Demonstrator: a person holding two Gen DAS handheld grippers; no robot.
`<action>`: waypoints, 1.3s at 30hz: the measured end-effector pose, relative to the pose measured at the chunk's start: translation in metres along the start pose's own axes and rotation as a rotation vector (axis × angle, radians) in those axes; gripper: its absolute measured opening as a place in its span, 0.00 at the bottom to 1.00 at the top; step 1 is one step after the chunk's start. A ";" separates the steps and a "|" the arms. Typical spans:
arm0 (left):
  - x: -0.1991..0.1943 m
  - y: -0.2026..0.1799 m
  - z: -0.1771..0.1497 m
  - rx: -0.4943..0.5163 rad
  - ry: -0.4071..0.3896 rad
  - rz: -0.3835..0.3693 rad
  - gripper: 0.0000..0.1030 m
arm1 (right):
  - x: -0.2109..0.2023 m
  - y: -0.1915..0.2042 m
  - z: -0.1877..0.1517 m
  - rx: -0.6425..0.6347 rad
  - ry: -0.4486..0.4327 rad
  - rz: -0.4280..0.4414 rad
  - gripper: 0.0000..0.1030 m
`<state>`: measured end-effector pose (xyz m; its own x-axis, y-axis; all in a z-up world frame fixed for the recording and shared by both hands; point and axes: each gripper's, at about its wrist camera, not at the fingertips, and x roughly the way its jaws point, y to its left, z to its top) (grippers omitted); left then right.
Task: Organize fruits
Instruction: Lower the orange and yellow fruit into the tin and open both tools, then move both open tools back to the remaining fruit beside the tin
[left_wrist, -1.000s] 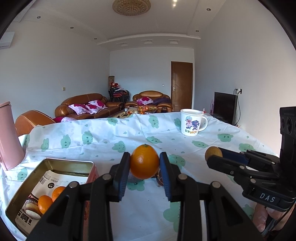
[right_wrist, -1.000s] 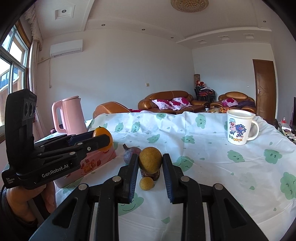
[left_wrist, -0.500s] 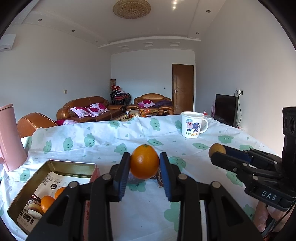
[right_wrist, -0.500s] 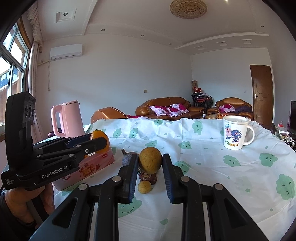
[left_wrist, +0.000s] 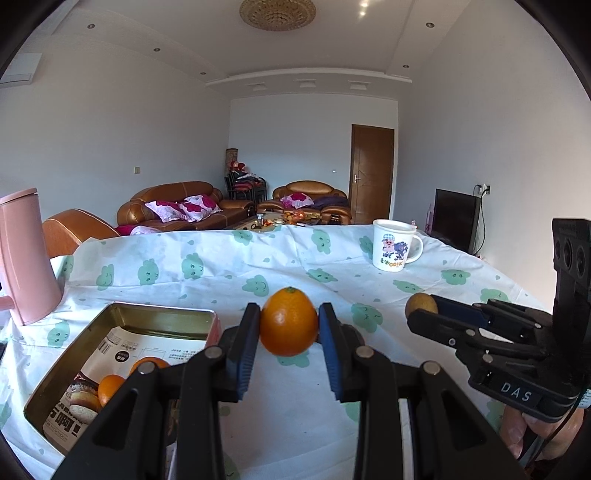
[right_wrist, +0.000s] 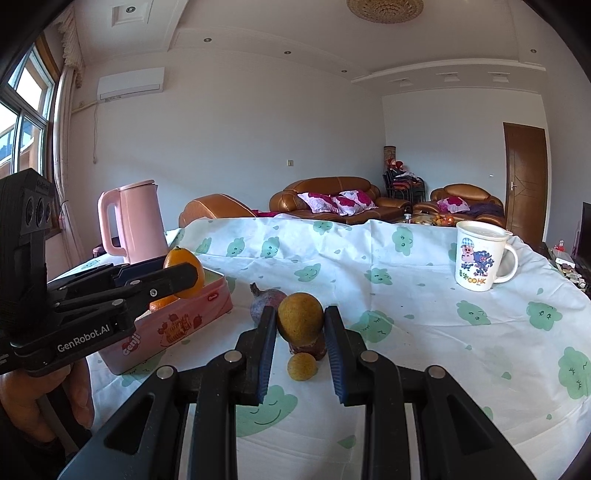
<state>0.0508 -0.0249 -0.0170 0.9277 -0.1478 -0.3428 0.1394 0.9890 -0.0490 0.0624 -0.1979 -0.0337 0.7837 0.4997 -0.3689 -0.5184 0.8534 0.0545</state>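
At the centre of the left wrist view, the left gripper (left_wrist: 289, 323) pinches an orange (left_wrist: 289, 321) above the tablecloth (left_wrist: 221, 266), with the open tin (left_wrist: 122, 332) holding two more oranges at lower left. In the middle of the right wrist view, the right gripper (right_wrist: 300, 325) clamps a brownish-yellow round fruit (right_wrist: 300, 323); below it lie a smaller yellow fruit (right_wrist: 302, 366) and a purple fruit (right_wrist: 266, 302), with the mug (right_wrist: 480, 258) at the right.

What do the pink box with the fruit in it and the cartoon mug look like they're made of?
The pink box looks like thin painted metal: in the left wrist view its inside walls shine brassy gold, with a rolled rim. The mug looks like glazed ceramic, probably: glossy white with a printed cartoon and a thick handle, though enamel or plastic can't be ruled out.
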 end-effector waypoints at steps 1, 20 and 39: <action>-0.002 0.006 0.000 -0.006 0.002 0.008 0.33 | 0.002 0.006 0.001 -0.011 0.005 0.009 0.28; -0.047 0.133 -0.015 -0.167 0.065 0.200 0.33 | 0.049 0.141 0.029 -0.215 0.077 0.254 0.28; -0.052 0.162 -0.032 -0.227 0.107 0.256 0.64 | 0.101 0.187 0.010 -0.269 0.266 0.293 0.45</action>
<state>0.0143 0.1433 -0.0373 0.8793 0.0936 -0.4669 -0.1841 0.9711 -0.1522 0.0478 0.0136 -0.0517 0.4945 0.6285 -0.6004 -0.8024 0.5956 -0.0375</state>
